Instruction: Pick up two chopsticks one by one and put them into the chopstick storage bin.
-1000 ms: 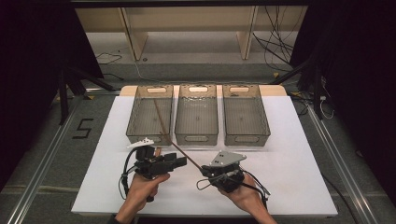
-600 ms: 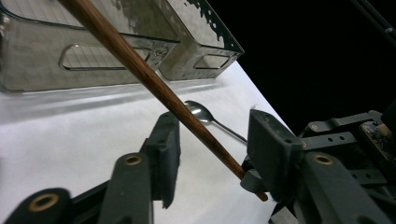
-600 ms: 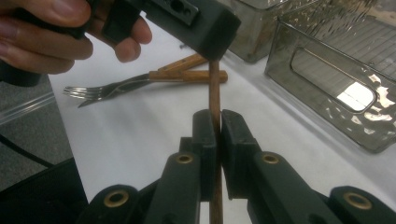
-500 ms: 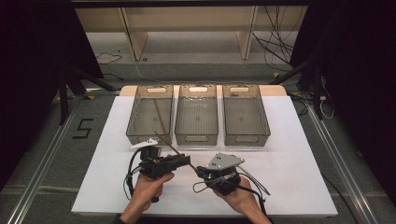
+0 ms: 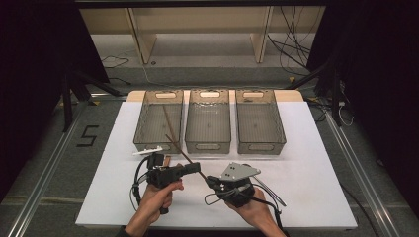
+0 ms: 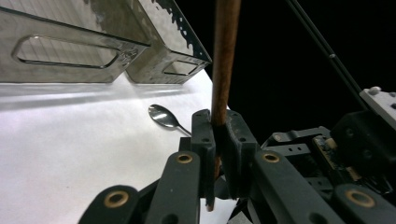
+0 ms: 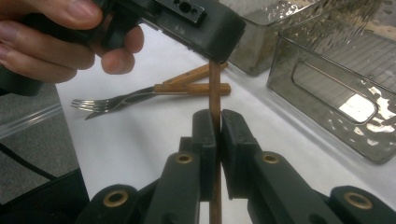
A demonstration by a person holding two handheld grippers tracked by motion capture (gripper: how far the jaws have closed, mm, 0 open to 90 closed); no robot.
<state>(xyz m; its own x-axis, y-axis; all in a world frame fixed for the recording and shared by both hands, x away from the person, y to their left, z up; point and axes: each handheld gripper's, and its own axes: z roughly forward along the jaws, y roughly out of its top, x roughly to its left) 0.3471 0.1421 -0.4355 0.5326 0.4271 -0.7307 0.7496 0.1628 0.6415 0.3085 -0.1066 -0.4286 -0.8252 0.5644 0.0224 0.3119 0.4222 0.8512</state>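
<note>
A long brown wooden stick (image 5: 180, 152) slants from the front of the left bin down to both grippers. My left gripper (image 5: 196, 168) has just been closing and now stands shut on the stick (image 6: 223, 70), which rises straight up from its jaws (image 6: 217, 126). My right gripper (image 5: 210, 180) is shut on the stick's lower end (image 7: 215, 88), with the left gripper (image 7: 187, 18) just above its jaws (image 7: 215, 123). A second brown stick (image 5: 165, 121) leans in the left bin (image 5: 143, 133).
Three smoky clear bins stand in a row: left, middle (image 5: 208, 145) and right (image 5: 261, 147). A wooden-handled fork (image 7: 140, 97) lies left of the grippers, and a white utensil (image 5: 147, 150) beyond it. A metal spoon (image 6: 163, 116) lies on the white mat (image 5: 316, 163).
The left gripper's jaws have closed onto the stick that the right gripper holds. Both hands have stayed near the same spot.
</note>
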